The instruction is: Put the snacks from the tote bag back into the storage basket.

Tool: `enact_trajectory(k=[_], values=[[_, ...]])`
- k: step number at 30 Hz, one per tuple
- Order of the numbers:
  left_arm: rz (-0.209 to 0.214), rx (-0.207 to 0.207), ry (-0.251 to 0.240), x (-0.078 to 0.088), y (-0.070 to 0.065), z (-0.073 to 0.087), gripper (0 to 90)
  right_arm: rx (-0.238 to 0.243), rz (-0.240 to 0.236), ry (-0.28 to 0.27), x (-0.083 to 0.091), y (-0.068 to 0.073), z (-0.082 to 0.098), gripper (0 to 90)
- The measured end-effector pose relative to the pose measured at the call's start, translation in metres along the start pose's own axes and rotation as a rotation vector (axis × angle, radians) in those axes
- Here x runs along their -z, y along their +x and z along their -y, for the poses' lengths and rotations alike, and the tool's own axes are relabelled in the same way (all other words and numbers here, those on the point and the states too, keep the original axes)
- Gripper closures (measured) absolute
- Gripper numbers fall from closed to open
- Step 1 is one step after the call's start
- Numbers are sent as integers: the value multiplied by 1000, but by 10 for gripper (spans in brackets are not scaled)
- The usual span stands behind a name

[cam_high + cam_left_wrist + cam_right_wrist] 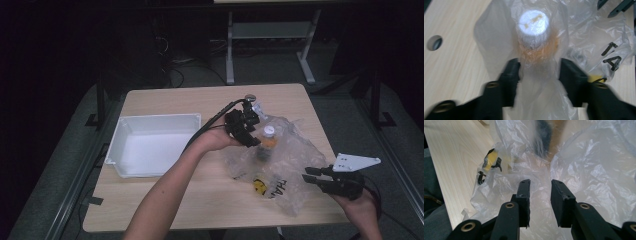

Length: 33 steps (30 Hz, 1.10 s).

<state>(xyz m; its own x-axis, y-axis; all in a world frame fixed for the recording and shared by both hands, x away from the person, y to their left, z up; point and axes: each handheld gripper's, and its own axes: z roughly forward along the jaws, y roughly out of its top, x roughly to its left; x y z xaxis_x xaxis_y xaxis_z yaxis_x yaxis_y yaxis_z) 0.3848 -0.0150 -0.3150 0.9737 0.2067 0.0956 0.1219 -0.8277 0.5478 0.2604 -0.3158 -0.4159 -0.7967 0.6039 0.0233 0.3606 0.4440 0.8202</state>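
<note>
A: The plastic bag point(584, 37) is veiling the bottle point(534, 27) in the left gripper view; the orange band under the cap is showing as a smear, and the body below is vanishing behind the film and out of the bottom edge.

B: Are the pads of the left gripper point(539, 75) pressing on it?

A: I cannot tell; motion is blurring the jaws.

B: And the right gripper view?

A: The bottle point(546, 135) is appearing as a dark and orange blur, cut off by the top edge. The bag's black print point(481, 177) is crumpling into folds, unreadable. In the high view, the lettering point(280, 187) is looking too small to read.
</note>
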Motion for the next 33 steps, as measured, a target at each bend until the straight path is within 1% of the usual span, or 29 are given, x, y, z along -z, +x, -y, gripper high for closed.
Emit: enact_trajectory(k=[1,2,3,5,6,9,12,13,14,15,16,17,18,19,20,21,22,23,25,27,28,29,30,31,33], values=[[0,0,0,0,0,0,619,-1,-1,-3,1,0,0,681],[-11,-4,10,-2,-1,0,659,-1,0,-5,1,0,0,681],[-10,-15,28,-4,1,0,720,0,0,-4,2,0,0,681],[-12,-20,34,-6,2,2,788,8,4,-6,3,1,-1,681],[-12,-10,26,-7,2,3,831,14,7,-8,5,2,-1,681],[-15,3,28,-10,4,7,885,19,19,-16,9,4,-4,676],[-15,5,31,-13,4,12,887,27,31,-32,14,4,-5,665],[-11,11,37,-16,5,17,887,29,43,-51,20,5,-8,656],[-11,11,37,-16,5,17,887,41,56,-58,23,5,-10,656],[-14,17,38,-17,5,20,887,41,56,-58,23,5,-10,643],[-12,21,43,-19,5,23,887,42,66,-62,26,5,-12,619],[-9,27,47,-21,6,28,887,32,80,-69,31,2,-16,595],[-9,27,47,-21,6,28,887,32,80,-69,31,2,-16,595],[-8,31,55,-22,5,32,887,38,100,-63,35,-3,-19,549],[-7,39,49,-22,5,34,887,30,105,-60,36,-5,-20,508],[-7,39,49,-22,5,34,887,18,104,-56,36,-7,-21,487],[-5,43,45,-22,5,36,887,18,104,-56,36,-7,-21,487],[-9,33,48,-22,7,38,887,16,96,-52,36,-9,-22,478],[-9,52,43,-24,6,41,886,15,75,-20,32,-13,-27,448],[-10,47,50,-24,6,42,886,19,66,-12,30,-14,-29,450],[-10,51,51,-25,5,43,886,22,56,-2,27,-14,-31,453],[-11,53,53,-26,5,46,885,15,27,-8,25,-13,-35,465],[-11,53,53,-26,5,46,882,15,27,-8,25,-13,-35,465],[-18,50,60,-26,6,48,881,28,-5,-6,22,-13,-38,488],[-21,56,58,-25,7,50,880,36,-14,-1,20,-12,-39,506]])
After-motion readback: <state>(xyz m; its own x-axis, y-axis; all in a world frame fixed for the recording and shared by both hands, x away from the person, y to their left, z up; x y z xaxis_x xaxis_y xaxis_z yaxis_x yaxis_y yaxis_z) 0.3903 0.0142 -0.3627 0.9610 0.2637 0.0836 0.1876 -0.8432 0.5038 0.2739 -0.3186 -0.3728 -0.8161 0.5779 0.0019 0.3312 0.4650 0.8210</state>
